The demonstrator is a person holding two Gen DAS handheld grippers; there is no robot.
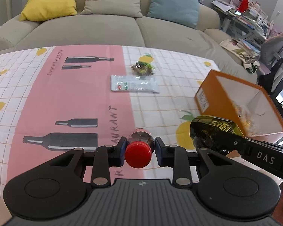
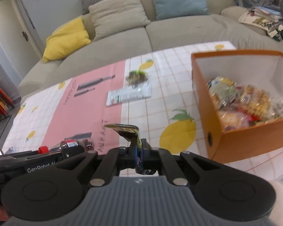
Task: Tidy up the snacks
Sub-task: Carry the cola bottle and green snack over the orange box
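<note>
Both wrist cameras ride just behind their grippers, tilted down across the near table toward the far sofa (image 1: 111, 32), the left view sitting left of the right, sharing the tablecloth (image 1: 66, 98), white packet (image 2: 129, 95) and orange box (image 2: 241, 143).

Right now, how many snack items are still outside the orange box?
4. A red-capped bottle is in the left gripper, a dark packet in the right gripper, and a white packet and small dark-green packet lie on the tablecloth. Others may be out of frame.
</note>
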